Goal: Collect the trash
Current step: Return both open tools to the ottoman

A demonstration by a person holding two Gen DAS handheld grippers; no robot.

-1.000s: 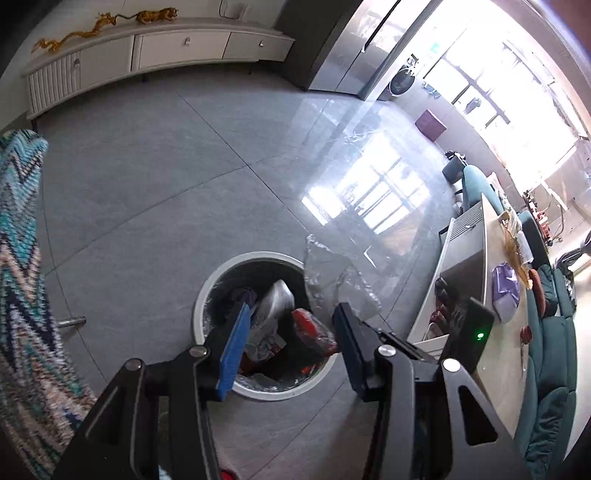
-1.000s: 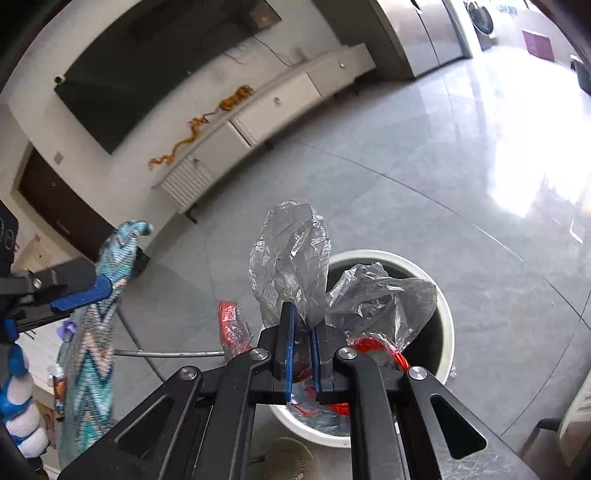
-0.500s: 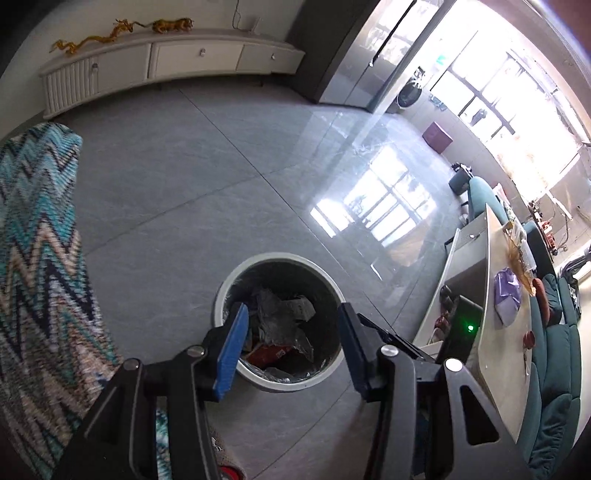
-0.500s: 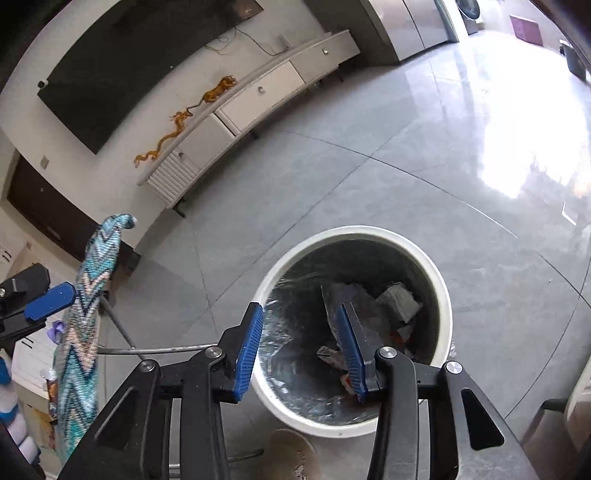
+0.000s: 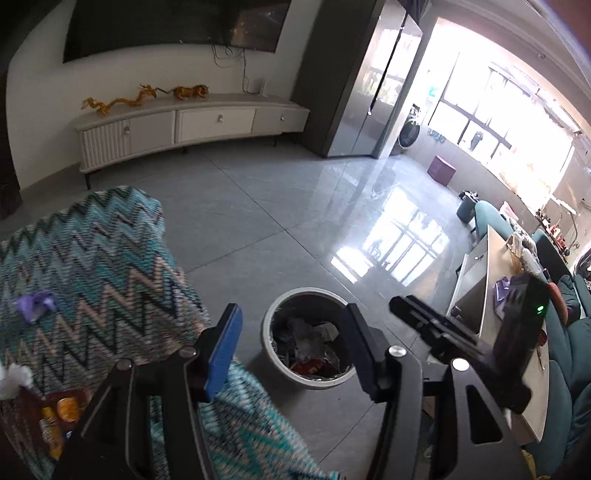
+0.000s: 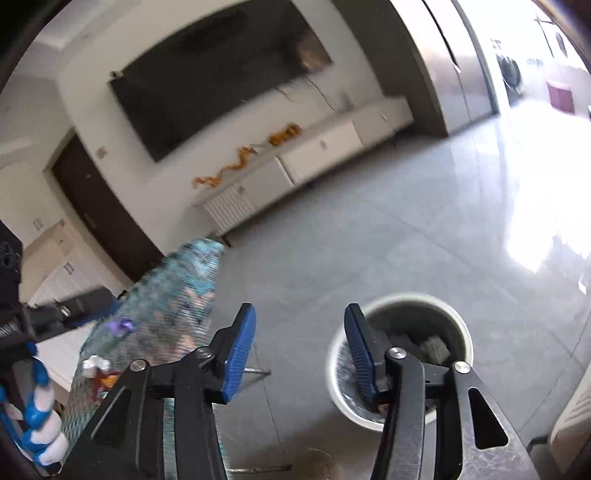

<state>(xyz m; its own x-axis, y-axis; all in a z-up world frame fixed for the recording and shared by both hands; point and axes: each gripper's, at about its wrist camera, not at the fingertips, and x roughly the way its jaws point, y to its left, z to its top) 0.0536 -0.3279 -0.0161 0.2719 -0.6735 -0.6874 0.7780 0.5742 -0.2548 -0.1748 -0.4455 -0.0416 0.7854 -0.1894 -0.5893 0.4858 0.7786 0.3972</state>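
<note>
Two grippers over grey tiled floor (image 5: 280, 206), glossy, with window glare at right. Left gripper (image 5: 291, 343): jaws opening, blue pads apart, nothing between them, no contact with any object. Right gripper (image 6: 299, 350): jaws likewise opening, empty, blue pads well apart; view blurred. Trash bin (image 5: 275, 356), round, white-rimmed, on the floor below and beyond both grippers, seen between the left gripper's fingers and behind the right gripper's right finger; crumpled clear plastic and red wrapper scraps (image 5: 314, 345) inside, lined with a clear bag. Zigzag-patterned cloth surface (image 5: 96, 266), teal, beige and black, at left of the bin, on thin metal legs (image 6: 255, 371). On that surface: purple crumpled scrap (image 5: 35, 304), white crumpled tissue (image 5: 14, 374), orange snack packet (image 5: 61, 417) near the lower left edge. Far wall: dark wall-mounted screen (image 5: 173, 26); below it a low white cabinet (image 5: 192, 123) bearing golden dragon figures (image 5: 144, 96). Tall grey cabinet fronts (image 5: 369, 81) right of the low cabinet; bright windows (image 5: 509, 122) beyond; small purple box (image 5: 441, 170) on the floor near them. At right edge, long pale table (image 5: 498, 266) with clutter, beside teal seating (image 5: 576, 369). Dark doorway (image 6: 96, 210) left of the screen in the right wrist view.
</note>
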